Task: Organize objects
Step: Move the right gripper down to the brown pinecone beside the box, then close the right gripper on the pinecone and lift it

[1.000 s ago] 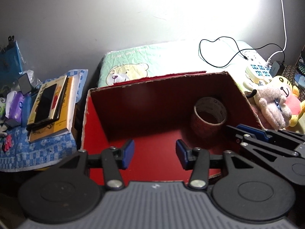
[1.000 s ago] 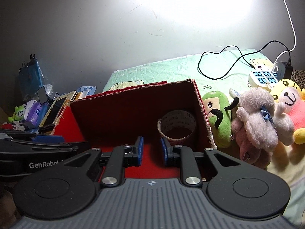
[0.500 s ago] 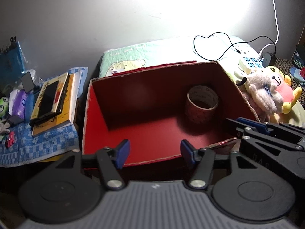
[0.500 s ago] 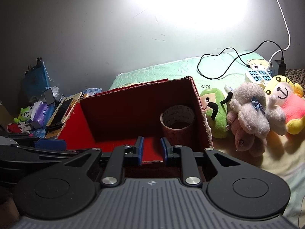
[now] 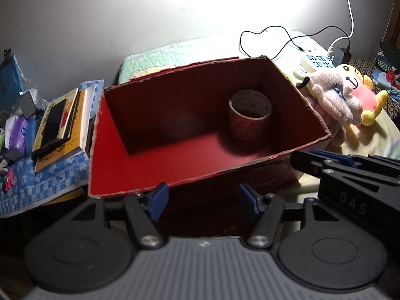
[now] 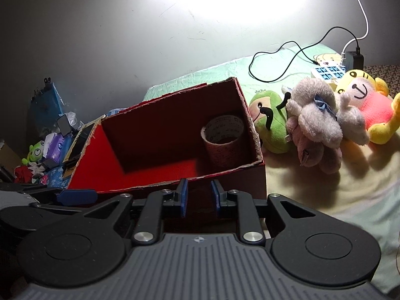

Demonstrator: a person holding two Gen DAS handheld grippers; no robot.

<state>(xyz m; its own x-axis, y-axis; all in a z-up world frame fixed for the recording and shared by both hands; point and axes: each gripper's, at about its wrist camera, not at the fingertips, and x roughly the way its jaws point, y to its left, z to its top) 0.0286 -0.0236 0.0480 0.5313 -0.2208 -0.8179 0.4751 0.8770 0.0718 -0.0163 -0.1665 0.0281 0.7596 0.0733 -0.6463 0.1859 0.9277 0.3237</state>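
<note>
Jaws of left gripper (image 5: 202, 201) are opening, wider than a second ago, nothing between them; right gripper (image 6: 198, 197) is kept narrowly parted, empty. Both have been pulled back to the near rim of the red cardboard box (image 5: 140, 190). Tape roll (image 5: 250, 113), a stiff paper-cored ring, is left upright in the far right corner: judged deposited. Soft plush toys (image 6: 315, 122) wait on the bed, right of the box.

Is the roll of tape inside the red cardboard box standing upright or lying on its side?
Upright: the roll of tape stands on its flat end on the red cardboard box floor, its hole facing up.
</note>
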